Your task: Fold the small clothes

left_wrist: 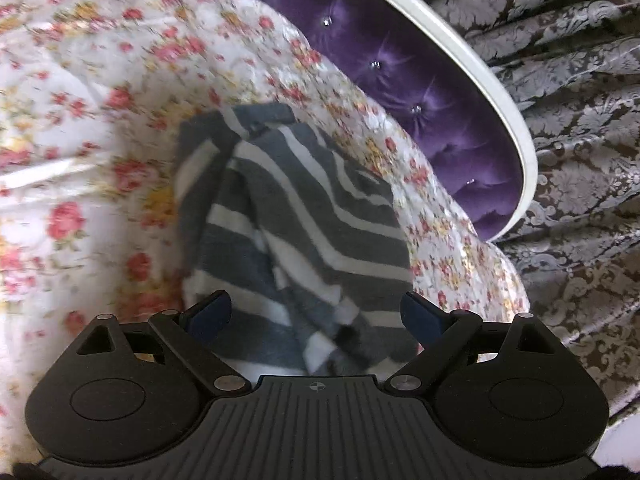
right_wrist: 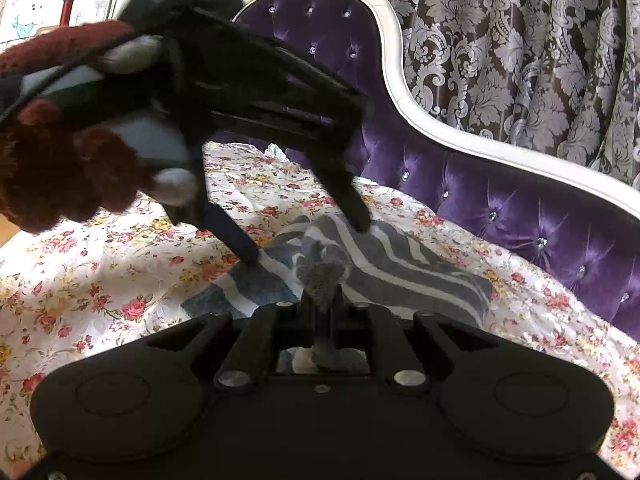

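A small grey-and-white striped garment [left_wrist: 296, 216] lies rumpled on the floral bedsheet [left_wrist: 80, 128]. My left gripper [left_wrist: 316, 312] hangs open just above its near part, one finger on each side of the cloth, pads not pressing. In the right wrist view the same garment [right_wrist: 400, 264] spreads ahead, and my right gripper [right_wrist: 322, 300] is shut on a bunched grey fold of it. The left gripper [right_wrist: 306, 244] comes down from the upper left, its two fingers spread with tips resting at the cloth's far edge. A hand in a dark red knitted glove [right_wrist: 60, 168] holds it.
A purple tufted headboard [right_wrist: 460, 184] with a white frame [right_wrist: 424, 120] runs behind the bed. Grey damask curtains [right_wrist: 520, 40] hang beyond it. The floral sheet extends to the left and front of the garment.
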`<state>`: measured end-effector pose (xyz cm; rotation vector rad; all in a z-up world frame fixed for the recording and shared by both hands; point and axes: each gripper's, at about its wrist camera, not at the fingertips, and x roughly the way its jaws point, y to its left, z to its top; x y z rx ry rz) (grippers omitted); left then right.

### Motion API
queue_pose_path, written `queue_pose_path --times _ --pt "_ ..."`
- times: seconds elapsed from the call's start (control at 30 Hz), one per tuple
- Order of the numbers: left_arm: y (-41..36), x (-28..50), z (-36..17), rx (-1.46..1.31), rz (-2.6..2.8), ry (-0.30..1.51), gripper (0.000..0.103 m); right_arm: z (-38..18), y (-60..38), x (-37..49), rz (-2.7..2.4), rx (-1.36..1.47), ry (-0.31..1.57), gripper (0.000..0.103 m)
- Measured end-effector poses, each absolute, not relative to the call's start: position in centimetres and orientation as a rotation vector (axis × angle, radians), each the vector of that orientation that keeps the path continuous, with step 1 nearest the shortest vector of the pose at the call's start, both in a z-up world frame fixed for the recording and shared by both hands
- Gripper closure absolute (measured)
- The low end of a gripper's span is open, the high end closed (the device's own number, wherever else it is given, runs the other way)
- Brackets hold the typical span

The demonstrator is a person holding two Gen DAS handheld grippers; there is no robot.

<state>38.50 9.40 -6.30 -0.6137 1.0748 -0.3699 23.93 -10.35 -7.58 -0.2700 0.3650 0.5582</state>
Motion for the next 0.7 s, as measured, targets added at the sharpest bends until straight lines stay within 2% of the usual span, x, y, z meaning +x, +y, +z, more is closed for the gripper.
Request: queue_pose_path --times 0.13,0.2,0.23,0.33,0.4,0.43,0.7 --pt "8.3 39.6 -6.7 -0.623 -0.382 1.086 0.011 -7.4 -10.5 23.9 0.562 -0.253 0.365 0.092" --pt "7.9 40.0 -6.7 -0.614 -0.386 1.085 0.015 -7.4 -10.6 23.9 0.56 -0.251 0.364 0.092" --pt "7.7 40.2 -6.6 -0.605 -0.38 1.084 0.026 -7.4 -10.6 23.9 0.561 -0.25 0.365 0.092" --pt "7.1 40.7 -6.5 -0.561 -0.36 1.082 0.04 -7.5 -10.7 23.9 0.56 -0.247 0.365 0.092" --pt "7.0 41.0 -6.5 -0.536 -0.335 1.059 0.064 -7.5 -10.6 23.8 0.558 -0.248 0.364 0.092" --pt "7.0 40.9 -6.4 -0.515 -0.335 1.034 0.091 -7.4 -10.6 23.7 0.555 -0.249 0.361 0.092" --pt "9.5 40.0 -4.5 -0.432 -0.358 0.949 0.09 -6.5 -7.8 23.5 0.59 -0.262 0.354 0.091"
